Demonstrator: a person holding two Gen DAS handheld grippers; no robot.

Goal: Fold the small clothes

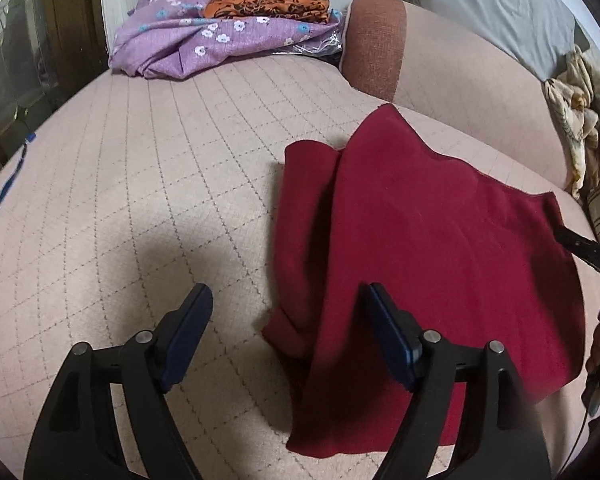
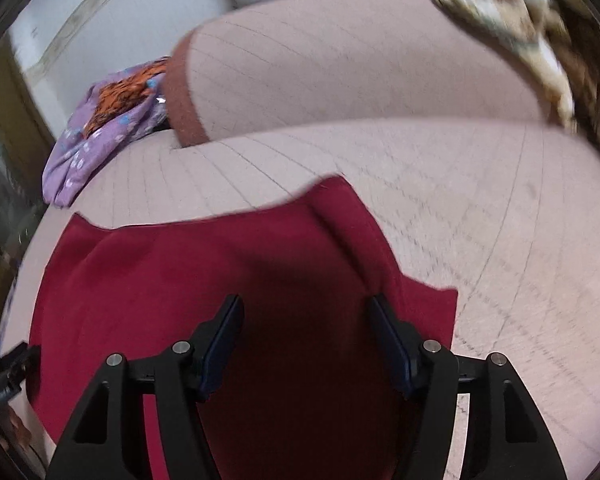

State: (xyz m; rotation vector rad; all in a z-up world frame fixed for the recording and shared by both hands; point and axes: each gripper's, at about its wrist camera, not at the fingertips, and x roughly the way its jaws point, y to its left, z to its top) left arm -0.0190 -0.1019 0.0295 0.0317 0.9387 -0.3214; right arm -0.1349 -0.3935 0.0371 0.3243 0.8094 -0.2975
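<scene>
A dark red cloth [image 1: 420, 248] lies spread on the pink quilted sofa seat [image 1: 140, 200], with a fold along its left side. My left gripper [image 1: 286, 296] is open and empty, hovering over the cloth's near left edge. In the right wrist view the same red cloth [image 2: 204, 264] fills the lower middle. My right gripper [image 2: 304, 308] is open and empty just above it. The right gripper's black finger also shows at the right edge of the left wrist view [image 1: 580, 246], beside the cloth's right side.
A purple flowered cloth [image 1: 204, 44] with a folded orange patterned cloth [image 1: 268, 2] on it sits at the far back. A brown-edged sofa cushion [image 1: 376, 40] stands behind the red cloth. Patterned fabric [image 1: 580, 120] lies at the right.
</scene>
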